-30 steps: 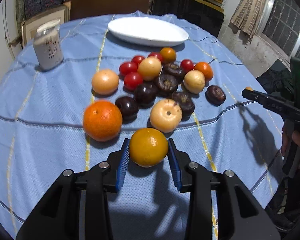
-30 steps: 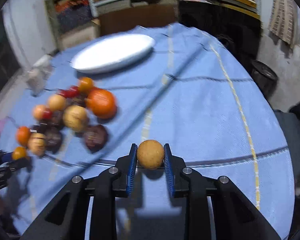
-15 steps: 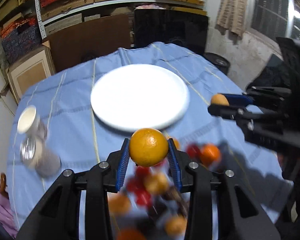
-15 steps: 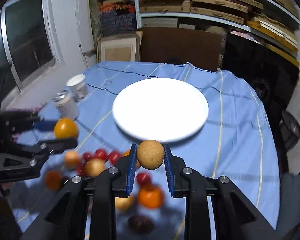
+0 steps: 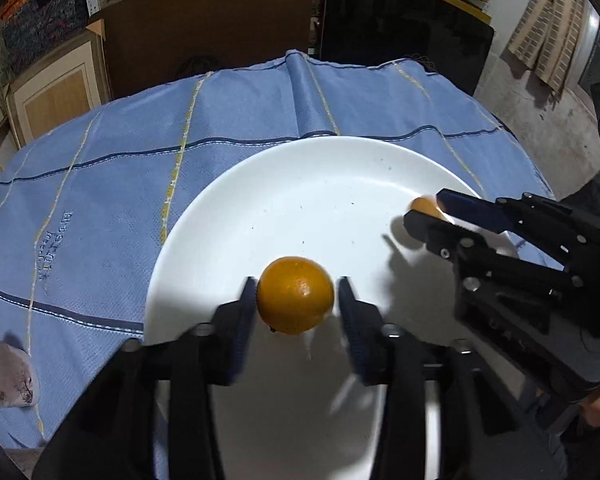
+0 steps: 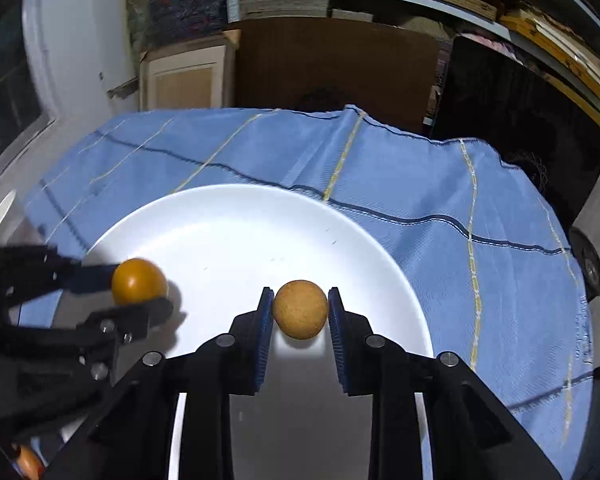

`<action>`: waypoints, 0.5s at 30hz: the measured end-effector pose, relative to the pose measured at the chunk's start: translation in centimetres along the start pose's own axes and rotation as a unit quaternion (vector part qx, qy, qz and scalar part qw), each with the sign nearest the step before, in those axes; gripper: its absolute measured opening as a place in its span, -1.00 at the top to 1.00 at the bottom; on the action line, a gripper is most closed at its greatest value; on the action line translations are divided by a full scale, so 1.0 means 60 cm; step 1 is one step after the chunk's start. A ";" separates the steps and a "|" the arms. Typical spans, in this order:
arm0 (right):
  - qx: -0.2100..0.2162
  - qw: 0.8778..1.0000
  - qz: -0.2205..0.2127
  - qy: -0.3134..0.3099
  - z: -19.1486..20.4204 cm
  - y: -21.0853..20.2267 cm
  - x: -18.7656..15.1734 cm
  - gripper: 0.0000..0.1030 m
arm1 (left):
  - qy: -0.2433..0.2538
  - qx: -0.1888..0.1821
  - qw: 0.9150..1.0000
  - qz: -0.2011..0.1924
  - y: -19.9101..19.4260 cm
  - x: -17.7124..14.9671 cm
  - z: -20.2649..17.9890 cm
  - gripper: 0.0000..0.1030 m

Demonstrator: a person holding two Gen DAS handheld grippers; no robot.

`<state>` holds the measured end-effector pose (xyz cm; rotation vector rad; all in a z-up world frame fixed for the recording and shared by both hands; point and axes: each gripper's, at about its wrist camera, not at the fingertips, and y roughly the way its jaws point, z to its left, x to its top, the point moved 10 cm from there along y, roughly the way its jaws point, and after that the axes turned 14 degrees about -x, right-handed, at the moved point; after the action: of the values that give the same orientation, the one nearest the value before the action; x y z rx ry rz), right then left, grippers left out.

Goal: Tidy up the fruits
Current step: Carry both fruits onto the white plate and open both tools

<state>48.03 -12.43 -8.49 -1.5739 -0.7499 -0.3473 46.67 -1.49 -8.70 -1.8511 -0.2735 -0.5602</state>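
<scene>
With both grippers' [image 5: 296, 308] [image 6: 299, 316] jaws opening, orange [image 5: 295, 295] and ball [image 6: 299, 309] freed, keep low over the plate [image 5: 300, 184] so neither rolls off.

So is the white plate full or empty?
Nearly empty: the plate shows bare white, with just an orange and a tan fruit over it.

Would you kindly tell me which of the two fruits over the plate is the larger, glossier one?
The orange between the left gripper's opening jaws; the smaller fruit in the right gripper looks matte and tan.
</scene>
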 end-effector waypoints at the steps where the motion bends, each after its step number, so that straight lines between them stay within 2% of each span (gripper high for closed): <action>1: 0.004 1.000 -0.003 0.007 -0.004 -0.004 -0.001 0.20 | -0.001 0.014 1.000 -0.013 -0.008 0.004 -0.001 -0.35; 2: 0.008 1.000 -0.007 0.008 -0.007 -0.013 -0.004 0.20 | 0.005 0.020 0.999 -0.031 -0.023 0.008 -0.006 -0.47; 5: 0.020 0.999 -0.021 0.030 -0.027 -0.056 -0.015 0.09 | 0.041 0.029 0.998 -0.048 -0.059 0.014 -0.027 -0.53; 6: 0.027 0.999 -0.021 0.039 -0.034 -0.072 -0.024 0.08 | 0.038 0.036 0.997 -0.056 -0.078 0.012 -0.029 -0.57; 8: 0.044 0.998 -0.020 0.048 -0.041 -0.112 -0.053 -0.02 | 0.024 0.024 0.997 -0.065 -0.105 0.004 -0.033 -0.68; 11: 0.040 0.998 -0.029 0.041 -0.046 -0.169 -0.105 -0.23 | 0.031 0.017 0.997 -0.067 -0.155 -0.028 -0.047 -0.70; 15: 0.051 0.997 -0.028 0.052 -0.044 -0.238 -0.190 -0.24 | 0.047 0.031 0.994 -0.090 -0.233 -0.102 -0.059 -0.84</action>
<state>30.99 -18.08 -4.23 -1.4296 -0.7213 -0.4219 34.28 0.52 0.67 -1.7452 -0.3924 -0.7522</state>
